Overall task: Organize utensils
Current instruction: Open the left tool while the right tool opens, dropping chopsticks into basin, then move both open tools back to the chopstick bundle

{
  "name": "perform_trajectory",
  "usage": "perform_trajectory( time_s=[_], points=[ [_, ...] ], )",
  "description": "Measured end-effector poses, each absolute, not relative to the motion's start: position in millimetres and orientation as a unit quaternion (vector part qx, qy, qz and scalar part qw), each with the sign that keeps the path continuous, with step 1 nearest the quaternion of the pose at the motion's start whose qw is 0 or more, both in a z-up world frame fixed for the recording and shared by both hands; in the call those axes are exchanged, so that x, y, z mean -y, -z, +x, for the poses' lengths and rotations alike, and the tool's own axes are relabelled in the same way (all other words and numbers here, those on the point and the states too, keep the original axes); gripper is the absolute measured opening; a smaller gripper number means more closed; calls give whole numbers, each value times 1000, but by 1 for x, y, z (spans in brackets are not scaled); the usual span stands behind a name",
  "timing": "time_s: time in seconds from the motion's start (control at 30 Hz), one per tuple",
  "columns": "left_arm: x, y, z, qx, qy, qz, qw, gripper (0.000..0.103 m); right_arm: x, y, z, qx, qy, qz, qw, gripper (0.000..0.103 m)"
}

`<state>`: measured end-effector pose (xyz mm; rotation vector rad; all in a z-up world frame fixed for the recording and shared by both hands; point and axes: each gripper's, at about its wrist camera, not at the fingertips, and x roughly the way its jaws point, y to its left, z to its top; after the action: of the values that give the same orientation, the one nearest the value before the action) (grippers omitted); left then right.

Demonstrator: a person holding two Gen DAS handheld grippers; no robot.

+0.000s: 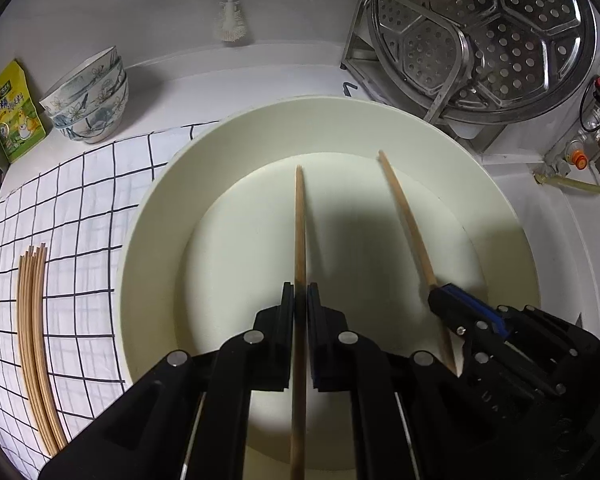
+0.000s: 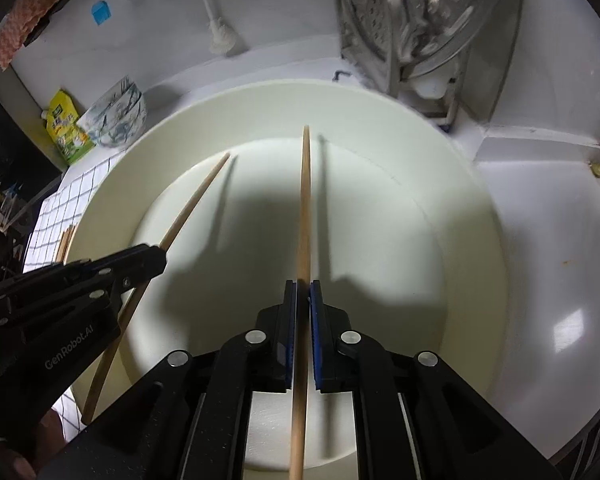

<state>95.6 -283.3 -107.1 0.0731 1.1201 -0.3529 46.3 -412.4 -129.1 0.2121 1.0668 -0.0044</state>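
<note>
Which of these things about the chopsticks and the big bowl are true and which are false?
1. Each gripper holds one chopstick: left gripper one chopstick, right gripper another chopstick. True.
2. Both chopsticks are over the cream basin. True.
3. A bundle of chopsticks lies inside the basin. False: it lies on the checked cloth beside the basin.
4. The flowered bowls are full of soup. False: they are stacked, and no soup shows.

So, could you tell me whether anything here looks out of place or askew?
Nothing damaged or spilled. Each gripper holds one chopstick over the basin, apart from the bundle on the cloth.
</note>
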Motion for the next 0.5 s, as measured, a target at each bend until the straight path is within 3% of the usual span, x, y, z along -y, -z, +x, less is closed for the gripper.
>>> perform_trajectory(
  time_s=[0.07,0.23,0.5],
  points=[
    [284,104,95,-523,163,37,836,21,414,125,44,-500,5,102,860,19],
    [274,90,93,-504,157,33,849,48,411,119,43,-495,5,103,863,19],
    [256,71,88,-484,152,29,861,49,399,105,38,-484,3,98,869,19]
  ],
)
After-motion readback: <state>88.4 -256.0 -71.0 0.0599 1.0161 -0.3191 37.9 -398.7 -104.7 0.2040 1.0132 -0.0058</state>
